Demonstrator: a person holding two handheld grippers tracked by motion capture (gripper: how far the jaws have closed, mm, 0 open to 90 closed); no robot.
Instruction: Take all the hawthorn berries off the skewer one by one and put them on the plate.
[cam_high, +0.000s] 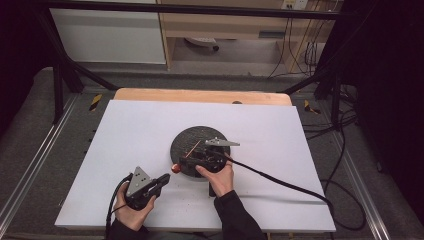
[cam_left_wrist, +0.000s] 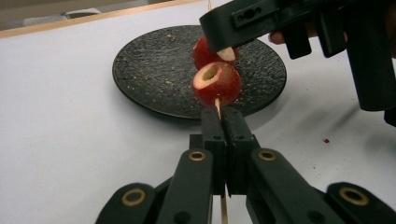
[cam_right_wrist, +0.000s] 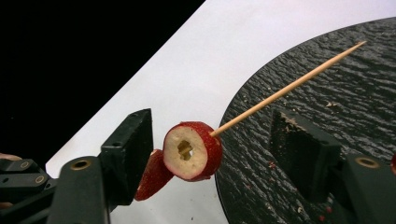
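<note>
- The left claw (cam_left_wrist: 223, 122) is clenched on the butt end of a thin wooden skewer (cam_right_wrist: 289, 88), jaws pressed flat together with the stick pinched between them.
- The right claw (cam_right_wrist: 212, 154) stands released: its jaws flank the fruit, and no pad visibly presses on it.
- Two red fruit pieces sit on the skewer, just past the left claw's tips. The nearer fruit piece (cam_left_wrist: 217, 84) shows a cored, pale cut face; the farther fruit piece (cam_left_wrist: 208, 52) sits right behind it.
- Handling judgement: the fruit is light, soft and wet, so it bruises or splits under hard pressure. Grip on the red flanks, lightly, and slide along the stick.
- The skewer is stiff but slender; side load can snap it. Its pointed tip reaches out over the black plate (cam_high: 184, 140).
- The plate rim lies directly beneath the fruit at the near edge.
- The white table (cam_high: 130, 130) offers open room left and beyond the plate.
</note>
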